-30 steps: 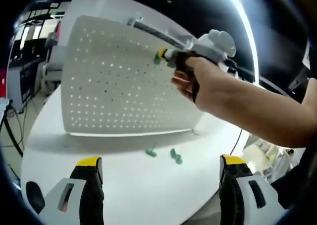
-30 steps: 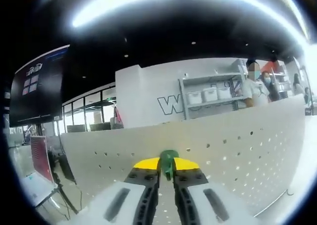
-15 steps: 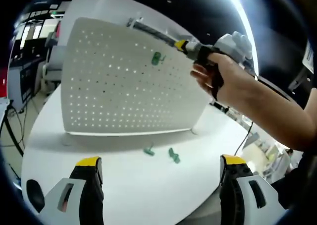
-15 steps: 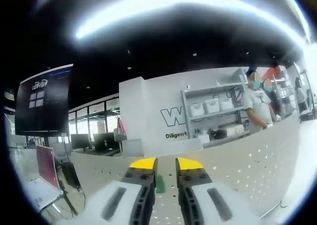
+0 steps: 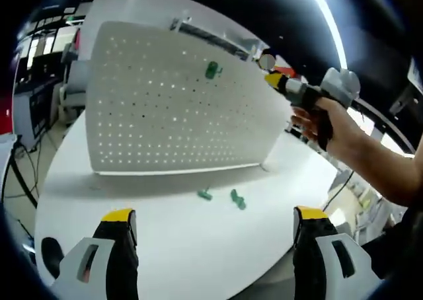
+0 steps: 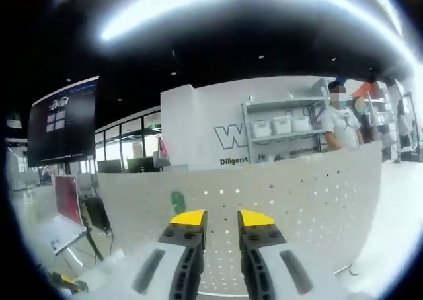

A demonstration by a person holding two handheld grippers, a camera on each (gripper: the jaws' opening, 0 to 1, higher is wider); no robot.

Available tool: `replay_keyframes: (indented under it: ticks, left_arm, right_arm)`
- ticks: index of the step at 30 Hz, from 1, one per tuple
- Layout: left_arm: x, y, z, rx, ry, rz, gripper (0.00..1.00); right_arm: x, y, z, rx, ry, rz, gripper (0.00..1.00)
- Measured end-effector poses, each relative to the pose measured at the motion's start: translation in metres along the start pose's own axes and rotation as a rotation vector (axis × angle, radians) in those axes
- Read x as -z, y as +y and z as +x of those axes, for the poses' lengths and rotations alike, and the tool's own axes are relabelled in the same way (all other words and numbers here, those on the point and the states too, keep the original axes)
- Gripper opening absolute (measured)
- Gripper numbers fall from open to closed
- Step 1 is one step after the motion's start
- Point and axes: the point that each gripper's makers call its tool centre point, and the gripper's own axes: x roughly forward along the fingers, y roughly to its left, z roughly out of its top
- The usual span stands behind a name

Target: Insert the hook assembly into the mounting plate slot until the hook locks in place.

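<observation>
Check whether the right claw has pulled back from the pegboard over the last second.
Yes. In the left gripper view the right claw has backed off rightward from the pegboard, leaving the green hook seated in it.

Probably an office showroom: shelving (image 6: 277,129), wall screen (image 6: 63,120).

White pegboard (image 5: 165,108) dotted with a regular grid of small holes, green hook (image 5: 211,70), green pieces (image 5: 221,196) on white table (image 5: 185,247), yellow-tipped grey-and-black left gripper (image 5: 215,224), yellow-tipped right gripper (image 6: 221,219)

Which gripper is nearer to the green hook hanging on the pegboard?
Right. The right gripper hovers just off the pegboard beside the hook; the left gripper sits low over the table.
</observation>
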Motion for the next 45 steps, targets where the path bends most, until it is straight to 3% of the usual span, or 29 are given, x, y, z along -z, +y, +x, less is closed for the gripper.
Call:
replay_keyframes:
  ticks: [2,4,21,34,45]
  left_arm:
    - [0.001,-0.001,0.001,0.002,0.007,0.0,1.0]
    - [0.002,-0.001,0.001,0.003,0.007,-0.01,1.0]
    - [0.025,0.001,0.002,-0.011,0.088,-0.014,0.99]
    - [0.041,-0.002,0.001,-0.015,0.132,-0.027,0.99]
    - [0.062,-0.001,0.001,-0.024,0.183,-0.04,0.99]
  right_arm:
    - [0.021,0.003,-0.005,-0.055,0.069,-0.031,0.17]
    - [0.032,0.003,-0.013,-0.087,0.093,-0.041,0.17]
    - [0.135,-0.007,-0.097,-0.211,0.377,-0.109,0.18]
    - [0.165,-0.005,-0.12,-0.276,0.478,-0.111,0.19]
    - [0.2,0.001,-0.148,-0.337,0.591,-0.099,0.19]
